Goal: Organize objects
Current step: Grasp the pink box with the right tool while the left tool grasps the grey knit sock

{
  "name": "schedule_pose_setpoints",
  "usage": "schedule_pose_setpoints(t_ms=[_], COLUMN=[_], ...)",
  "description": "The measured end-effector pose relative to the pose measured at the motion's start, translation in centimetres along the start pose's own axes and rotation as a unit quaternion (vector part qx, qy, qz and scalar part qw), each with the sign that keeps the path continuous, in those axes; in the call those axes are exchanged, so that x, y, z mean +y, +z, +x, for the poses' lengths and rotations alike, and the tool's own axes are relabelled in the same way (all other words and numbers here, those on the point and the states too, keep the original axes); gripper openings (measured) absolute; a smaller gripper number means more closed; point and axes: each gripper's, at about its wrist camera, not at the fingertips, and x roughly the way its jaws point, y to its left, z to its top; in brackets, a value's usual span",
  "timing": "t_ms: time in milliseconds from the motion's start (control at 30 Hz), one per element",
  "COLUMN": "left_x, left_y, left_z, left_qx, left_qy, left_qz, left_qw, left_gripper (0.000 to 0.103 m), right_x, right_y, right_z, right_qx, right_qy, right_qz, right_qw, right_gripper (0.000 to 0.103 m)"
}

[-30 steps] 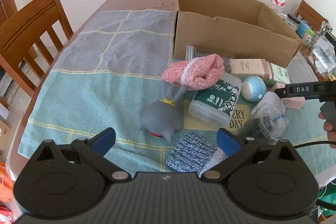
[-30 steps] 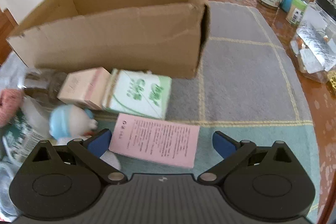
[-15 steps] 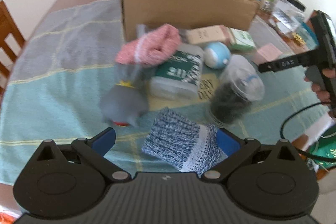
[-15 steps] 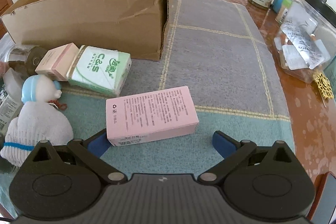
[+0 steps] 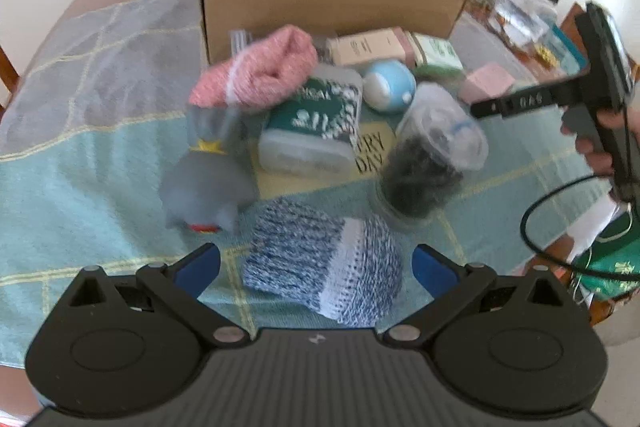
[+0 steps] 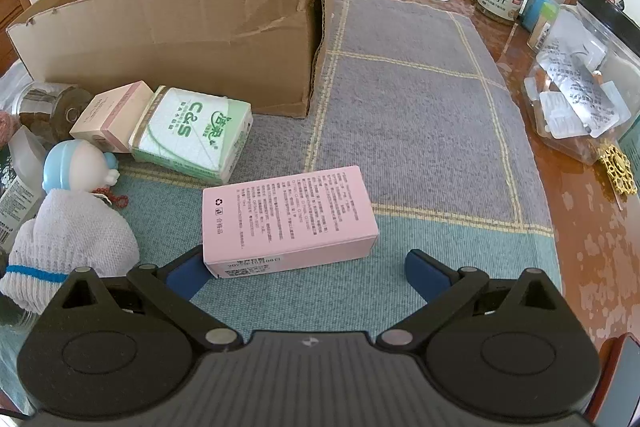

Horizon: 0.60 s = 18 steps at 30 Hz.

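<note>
The work surface was a dining table covered by a grey-and-teal checked cloth (image 6: 420, 99), with wooden chairs and a white wall behind. The pink box (image 6: 288, 219) lay flat on the cloth, its near left corner touching or just beside the left pad of the right gripper (image 6: 304, 269), whose jaws were spread wide and empty. The blue-and-white knitted bundle (image 5: 324, 263) lay between the pads of the left gripper (image 5: 316, 263), also spread wide and holding nothing.

In my judgement, each gripper was lining up a pick. The right one should shift left to centre the box before closing across its width; the left should close on the bundle's bulk, not a loose edge.

The cardboard box (image 6: 180, 39) stood open behind the clutter; its interior was largely hidden and nothing showed inside. A clear lidded jar (image 5: 428, 163) held dark contents that could not be identified.
</note>
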Motion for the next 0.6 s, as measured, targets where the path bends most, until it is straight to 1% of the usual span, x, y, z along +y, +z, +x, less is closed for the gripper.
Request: schedule_pose_setpoints(t_ms=[133,233,300,400,600], left_x=[-0.6,-0.8,-0.9,-1.0,-1.3], left_y=[-0.2,-0.1,-0.2,-0.3,-0.3], left_z=[0.9,1.4,1.6,1.7,1.6], left_qx=[0.0,0.001,-0.001,-0.002,-0.003], left_qy=[0.014,0.012,0.015,0.017,0.02], left_qz=[0.015,0.018,0.021,0.026,0.034], left_qw=[0.9998,0.9998,0.9997,0.9995,0.9992], left_gripper=[0.1,0.096,0.089,0.084,0.081], right_x=[0.0,0.0,0.0,0.1,0.5], right_y=[0.0,0.0,0.0,0.1,0.3], right_z=[0.0,0.0,0.0,0.0,0.0], right_qx=[-0.001,-0.003,-0.001,0.003,0.007], right_qy=[0.0,0.0,-0.001,-0.001,0.005], right_qz=[0.0,0.0,0.001,0.003,-0.003], right_qw=[1.0,1.0,1.0,1.0,1.0], right_gripper=[0.103,0.103,0.103,0.103,0.103])
